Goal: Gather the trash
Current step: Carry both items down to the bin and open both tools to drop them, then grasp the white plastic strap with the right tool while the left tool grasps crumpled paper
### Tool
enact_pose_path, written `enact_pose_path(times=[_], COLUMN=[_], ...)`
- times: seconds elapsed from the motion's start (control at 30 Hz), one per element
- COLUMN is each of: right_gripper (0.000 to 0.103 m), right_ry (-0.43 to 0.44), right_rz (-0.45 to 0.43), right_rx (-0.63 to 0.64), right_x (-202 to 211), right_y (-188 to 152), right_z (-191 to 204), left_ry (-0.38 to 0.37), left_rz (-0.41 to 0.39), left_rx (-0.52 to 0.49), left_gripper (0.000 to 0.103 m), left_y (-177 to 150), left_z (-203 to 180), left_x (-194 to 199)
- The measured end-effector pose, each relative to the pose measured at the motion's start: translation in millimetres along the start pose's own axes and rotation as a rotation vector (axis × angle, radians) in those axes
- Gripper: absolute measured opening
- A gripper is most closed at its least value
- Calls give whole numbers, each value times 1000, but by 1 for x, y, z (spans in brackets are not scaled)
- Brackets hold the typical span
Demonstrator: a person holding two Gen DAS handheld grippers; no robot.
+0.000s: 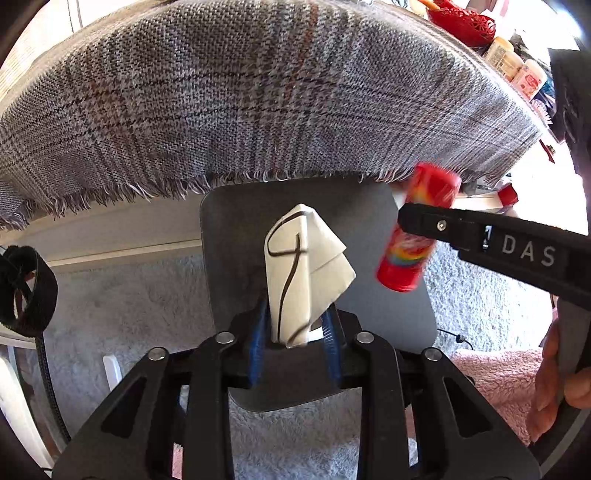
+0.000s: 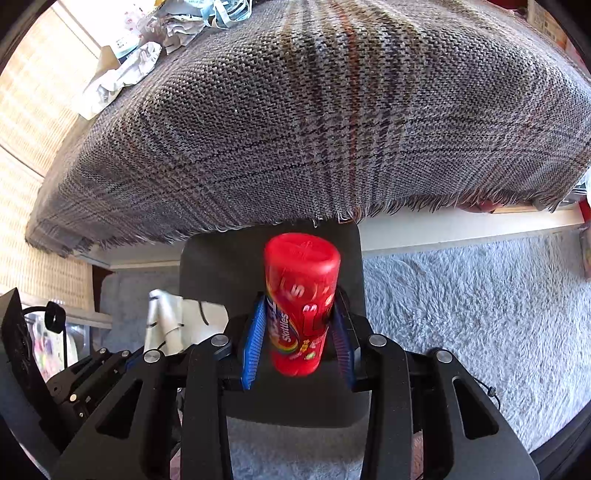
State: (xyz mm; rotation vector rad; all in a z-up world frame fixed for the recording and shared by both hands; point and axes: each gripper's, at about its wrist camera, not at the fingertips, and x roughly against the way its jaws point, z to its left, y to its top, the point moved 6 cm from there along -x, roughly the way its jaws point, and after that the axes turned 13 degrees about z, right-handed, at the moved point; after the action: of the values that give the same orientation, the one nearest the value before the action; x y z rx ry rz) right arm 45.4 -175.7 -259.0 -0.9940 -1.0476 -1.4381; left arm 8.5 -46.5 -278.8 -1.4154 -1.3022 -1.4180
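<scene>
Left gripper (image 1: 295, 332) pointing steeply down, jaws clenched on a folded white paper (image 1: 301, 273) with dark curved lines; paper sticking up from between the blue pads (image 1: 258, 339), held over a grey bin lid (image 1: 229, 229). Right gripper (image 2: 297, 339) likewise angled down, jaws grasping a red Skittles tube (image 2: 301, 302) around its lower half, cap end pointing away from the camera, also above the grey lid (image 2: 207, 258). In the left view, same tube (image 1: 417, 229) seen just right of the paper, crossed by the black finger (image 1: 436, 221) of the right gripper. Fingers of a hand (image 1: 554, 384) wrapped round that gripper's handle at the far right edge. Above both, a table draped in a grey plaid cloth (image 2: 295, 110) with a frayed fringe hanging over the edge. On the cloth's far left, crumpled papers (image 2: 125, 70) and wrappers in a heap. At the far right in the left view, a red lace basket (image 1: 461, 22) and several jars (image 1: 513, 62). Below, a pale shaggy rug (image 2: 461, 295); a pink fluffy mat (image 1: 498, 376) beside it. Black strap (image 1: 26, 291) at the left edge.
</scene>
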Motion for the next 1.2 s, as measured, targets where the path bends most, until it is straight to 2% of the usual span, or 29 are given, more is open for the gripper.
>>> enact_pose_path(times=[0.13,0.3,0.4,0.47,0.5,0.67,0.77,0.97,1.2], right_gripper=[37,42,49,60,62,88,94,96,96], right_ry=[-10,0,0,4,6,-1,15,14,-22], right_rz=[-1,-32,-70,-98,-110,-160,-185,-248,-279], right_rx=[4,-3,-5,-4,-1,33,32,36,75], right_x=[-1,11,25,37,43,72,90,125,132], right_y=[1,3,6,7,8,20,30,62,96], right_z=[0,-4,-9,-11,-11,-6,-3,1,13], left_ry=[4,2,4,14,24,35,49,84,88], left_rz=[-5,-16,-38,-51,-53,-75,-107,-187,-236], left_rx=[7,32,42,45,47,60,54,51,51], left_gripper=[27,39,49,56,61,74,83,95,95], left_y=[2,4,5,7,8,15,23,50,85], left_z=[4,15,19,22,24,32,35,43,53], left_x=[2,11,22,29,31,54,77,118,141])
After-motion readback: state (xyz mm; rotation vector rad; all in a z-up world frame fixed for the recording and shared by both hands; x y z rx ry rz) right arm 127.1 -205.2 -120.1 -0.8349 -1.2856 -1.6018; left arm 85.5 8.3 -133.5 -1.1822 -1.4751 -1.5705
